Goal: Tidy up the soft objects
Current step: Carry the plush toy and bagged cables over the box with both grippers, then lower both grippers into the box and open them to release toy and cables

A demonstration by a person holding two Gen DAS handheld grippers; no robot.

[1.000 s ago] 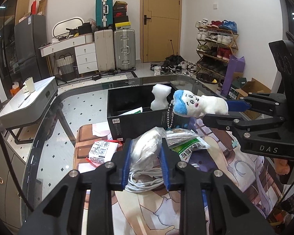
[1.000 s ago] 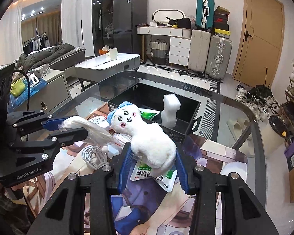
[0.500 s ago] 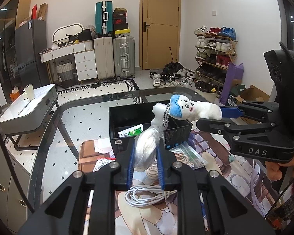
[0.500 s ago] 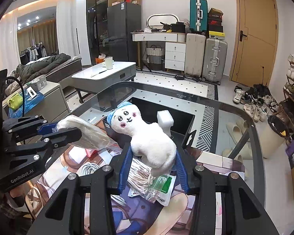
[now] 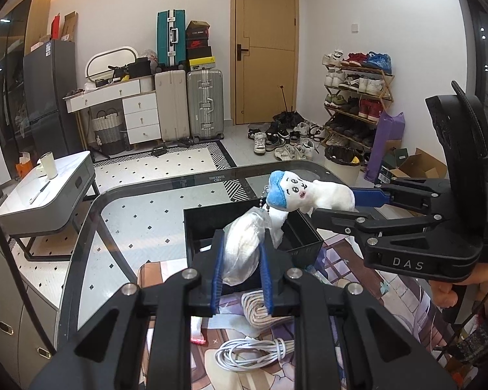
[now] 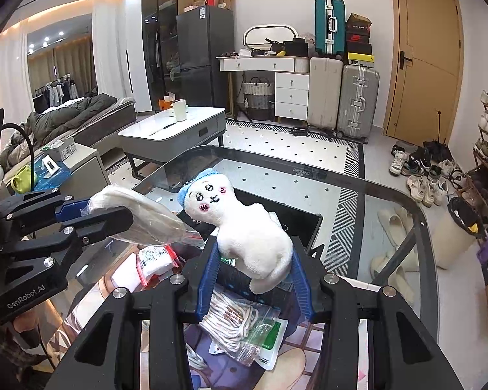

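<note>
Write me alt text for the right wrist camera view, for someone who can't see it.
The right gripper is shut on a white plush toy with a blue cap, held above a black box on a glass table. To the left, the left gripper is shut on a plastic-bagged white bundle; bagged cords lie below.

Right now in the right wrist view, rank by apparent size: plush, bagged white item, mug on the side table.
1. Plush, held close to the lens, so it looks inflated.
2. Bagged white item, a near tie with the plush and partly hidden by the left tongs.
3. Mug, far off and clearly smallest.
</note>
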